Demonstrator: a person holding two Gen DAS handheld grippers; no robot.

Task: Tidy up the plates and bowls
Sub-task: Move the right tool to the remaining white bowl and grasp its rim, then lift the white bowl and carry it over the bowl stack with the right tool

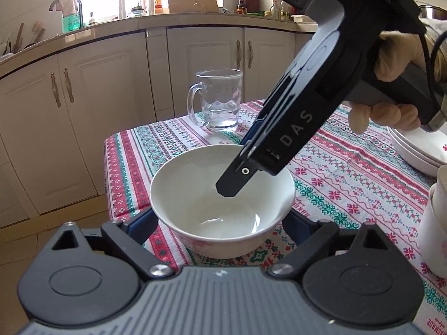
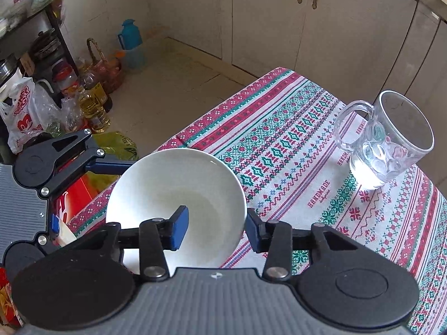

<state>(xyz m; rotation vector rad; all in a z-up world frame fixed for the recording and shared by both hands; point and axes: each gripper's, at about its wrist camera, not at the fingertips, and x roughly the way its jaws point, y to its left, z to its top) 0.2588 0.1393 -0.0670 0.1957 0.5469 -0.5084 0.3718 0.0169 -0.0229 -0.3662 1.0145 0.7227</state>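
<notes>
Fingers of right gripper [image 2: 216,230] straddled the bowl [image 2: 176,203] rim, apart, not yet pinching; left gripper [image 1: 220,223] spread around the bowl's base on the tablecloth [image 2: 293,145]. Step: grasping. Next likely needs closing, then lifting toward the plates [image 1: 416,150].

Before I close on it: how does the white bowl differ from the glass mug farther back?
The bowl is opaque white, wide and low; the mug is clear glass, taller and narrower. The mug has a side handle; the bowl has none. The bowl sits between the left gripper's fingers, with the right gripper straddling its rim; the mug stands untouched farther back. Both stand upright on the tablecloth.
</notes>
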